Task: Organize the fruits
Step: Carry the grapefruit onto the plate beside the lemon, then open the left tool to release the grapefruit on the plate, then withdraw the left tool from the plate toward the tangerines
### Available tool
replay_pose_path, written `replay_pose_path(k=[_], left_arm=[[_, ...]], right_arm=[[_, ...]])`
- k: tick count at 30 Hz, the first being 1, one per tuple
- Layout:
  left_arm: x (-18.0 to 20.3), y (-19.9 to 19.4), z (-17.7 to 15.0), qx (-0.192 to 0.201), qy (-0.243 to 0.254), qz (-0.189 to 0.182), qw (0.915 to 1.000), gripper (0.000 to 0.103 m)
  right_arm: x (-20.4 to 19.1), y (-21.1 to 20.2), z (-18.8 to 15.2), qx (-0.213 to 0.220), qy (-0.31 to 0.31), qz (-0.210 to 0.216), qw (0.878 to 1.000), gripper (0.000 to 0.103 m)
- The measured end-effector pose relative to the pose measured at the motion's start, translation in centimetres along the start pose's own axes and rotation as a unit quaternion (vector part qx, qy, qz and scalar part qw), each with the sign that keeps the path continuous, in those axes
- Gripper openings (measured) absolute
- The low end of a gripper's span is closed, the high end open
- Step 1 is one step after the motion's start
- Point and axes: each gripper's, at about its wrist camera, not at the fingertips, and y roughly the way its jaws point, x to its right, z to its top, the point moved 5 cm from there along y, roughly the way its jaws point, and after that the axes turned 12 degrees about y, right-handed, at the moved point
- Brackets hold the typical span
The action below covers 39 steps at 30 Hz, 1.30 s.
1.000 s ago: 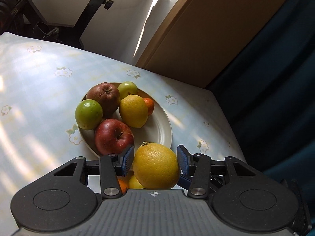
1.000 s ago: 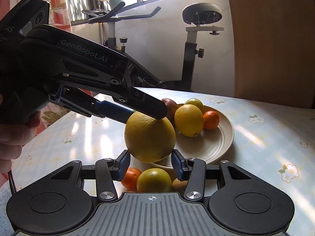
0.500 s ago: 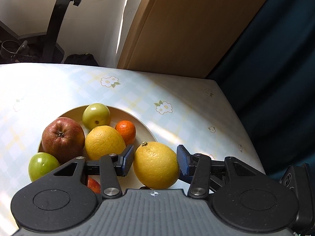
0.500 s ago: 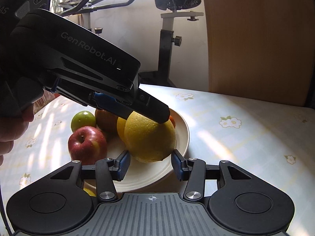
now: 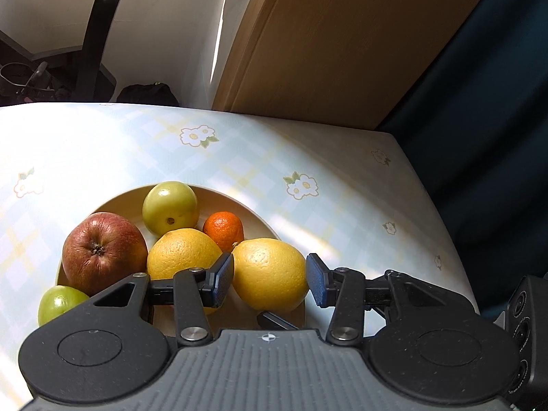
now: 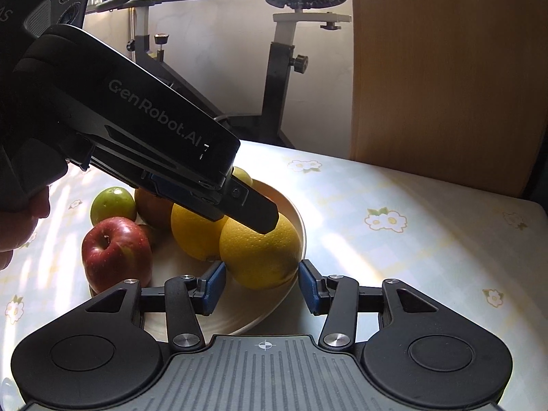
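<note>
Lemon (image 5: 269, 275) centre frame: left gripper (image 5: 270, 281) jaws closing, clamping it; right gripper (image 6: 262, 287) jaws flank it, contact unclear.

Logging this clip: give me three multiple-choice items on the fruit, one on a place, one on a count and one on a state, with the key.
1. Where is the mandarin?
A. In a basket
B. On the plate
C. On a chair

2. How many green fruits are there?
A. One
B. Two
C. Four

3. What state is the red apple in?
A. Whole
B. Sliced
C. Peeled

Key:
1 B: the mandarin sits inside the plate's rim, among the other fruit.
2 B: one green fruit is at the far side of the plate and another is at the near left.
3 A: the skin is unbroken and the stem end shows.
</note>
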Motion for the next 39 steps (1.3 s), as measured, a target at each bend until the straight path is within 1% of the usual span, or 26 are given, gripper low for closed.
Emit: replay_pose_path(k=[3, 8, 11, 13, 17, 24, 26, 29, 31, 35, 39], left_arm=[[-0.2, -0.2, 0.0, 0.004, -0.002, 0.003, 1.0, 0.048], [-0.5, -1.9, 0.0, 0.018, 0.009, 0.027, 0.9994, 0.048], [-0.8, -3.3, -0.4, 0.035, 0.006, 0.041, 0.9985, 0.048], [-0.9, -4.5, -1.1, 0.048, 0.011, 0.056, 0.9972, 0.048], [-1.1, -6.2, -2.6, 0.059, 0.028, 0.086, 0.9942, 0.048], [-1.5, -9.9, -5.6, 0.083, 0.034, 0.12, 0.9886, 0.048], [-1.3, -11.0, -6.4, 0.09, 0.034, 0.129, 0.987, 0.048], [-1.3, -12.1, -7.9, 0.1, 0.024, 0.134, 0.9856, 0.048], [-1.2, -12.7, -9.0, 0.104, 0.018, 0.141, 0.9844, 0.048], [-1.0, -13.5, -10.7, 0.109, 0.017, 0.158, 0.9812, 0.048], [-1.0, -13.9, -11.9, 0.11, 0.003, 0.165, 0.9801, 0.048]], right_arm=[[-0.3, -0.4, 0.2, 0.003, -0.004, -0.006, 1.0, 0.044], [-0.6, -1.8, 0.2, 0.019, 0.007, -0.005, 1.0, 0.044], [-0.7, -2.8, -0.3, 0.028, 0.019, -0.001, 0.999, 0.044], [-0.8, -3.5, -0.9, 0.034, 0.024, -0.001, 0.999, 0.044], [-0.9, -4.7, -2.5, 0.045, 0.042, 0.013, 0.998, 0.044], [-0.9, -6.6, -5.8, 0.068, 0.082, 0.026, 0.994, 0.044], [-1.4, -6.9, -7.0, 0.073, 0.075, 0.019, 0.994, 0.044], [-2.5, -7.2, -8.4, 0.081, 0.063, 0.032, 0.994, 0.044], [-3.2, -7.4, -8.9, 0.088, 0.046, 0.027, 0.995, 0.044], [-4.2, -7.9, -8.7, 0.099, 0.028, 0.032, 0.994, 0.044], [-4.1, -7.7, -8.9, 0.091, 0.029, 0.025, 0.995, 0.044]])
